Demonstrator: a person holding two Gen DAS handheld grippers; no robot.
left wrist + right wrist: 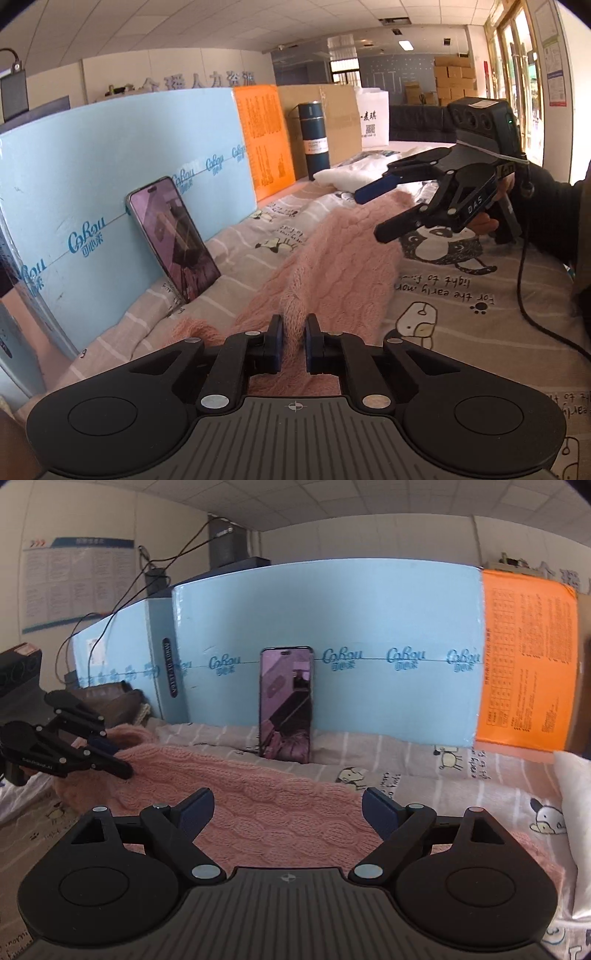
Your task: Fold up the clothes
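A pink cable-knit sweater (332,266) lies stretched across the cartoon-print bedsheet (461,314). My left gripper (294,332) is shut on a raised fold of the sweater's near end, pink knit pinched between its blue pads. In the left wrist view my right gripper (378,210) hovers over the sweater's far end, jaws wide apart and nothing between them. In the right wrist view that right gripper (288,812) stands open just above the pink sweater (236,775), and my left gripper (114,757) is at the far left on the knit.
A phone (173,236) leans against a light blue foam board (110,184) along the bed's edge. Beyond stand an orange board (264,136), a dark blue bottle (314,136) and a cardboard box (340,114). White clothing (351,171) lies further back. A black cable (524,295) trails from the dark-sleeved arm (546,206).
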